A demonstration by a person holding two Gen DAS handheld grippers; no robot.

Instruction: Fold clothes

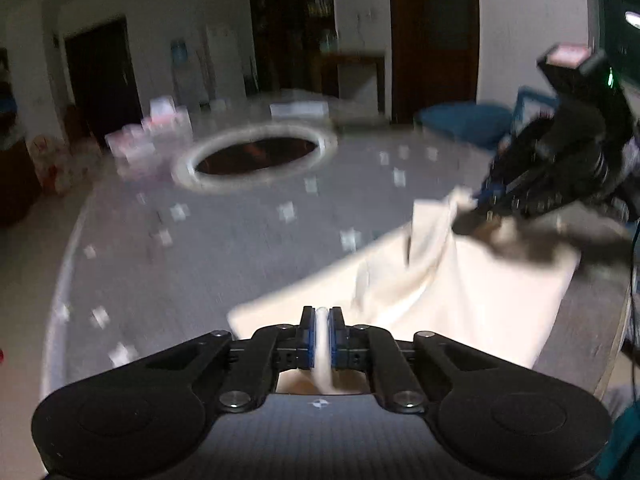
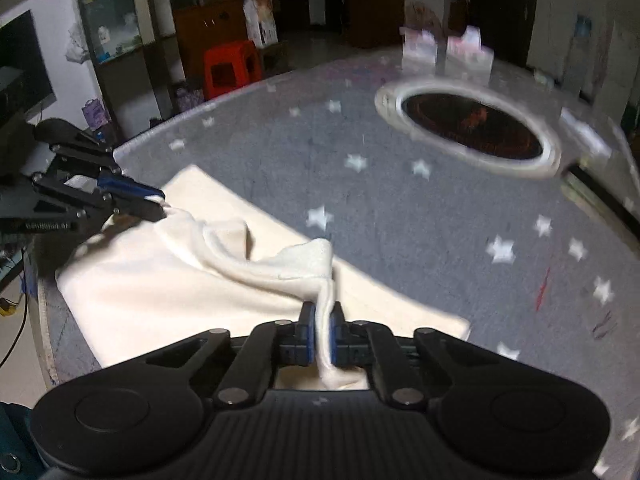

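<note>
A cream cloth (image 1: 460, 300) (image 2: 168, 296) lies partly folded on a round table under a grey cover with white stars (image 2: 400, 208). My left gripper (image 1: 322, 312) is shut on one edge of the cloth, a strip of fabric pinched between its blue pads. In the right wrist view the same gripper (image 2: 162, 200) shows at the left, holding the cloth's far corner. My right gripper (image 2: 322, 306) is shut on another raised edge, which hangs in a fold between the two grips. The left wrist view shows the right gripper (image 1: 474, 202) at the right, clamped on the cloth.
A round opening with a white rim (image 2: 472, 128) (image 1: 256, 154) sits in the table's middle. Pink-and-white boxes (image 2: 448, 50) (image 1: 152, 136) stand behind it. A red stool (image 2: 232, 66) and cabinets stand beyond the table edge. A blue cushion (image 1: 464, 120) lies at the far right.
</note>
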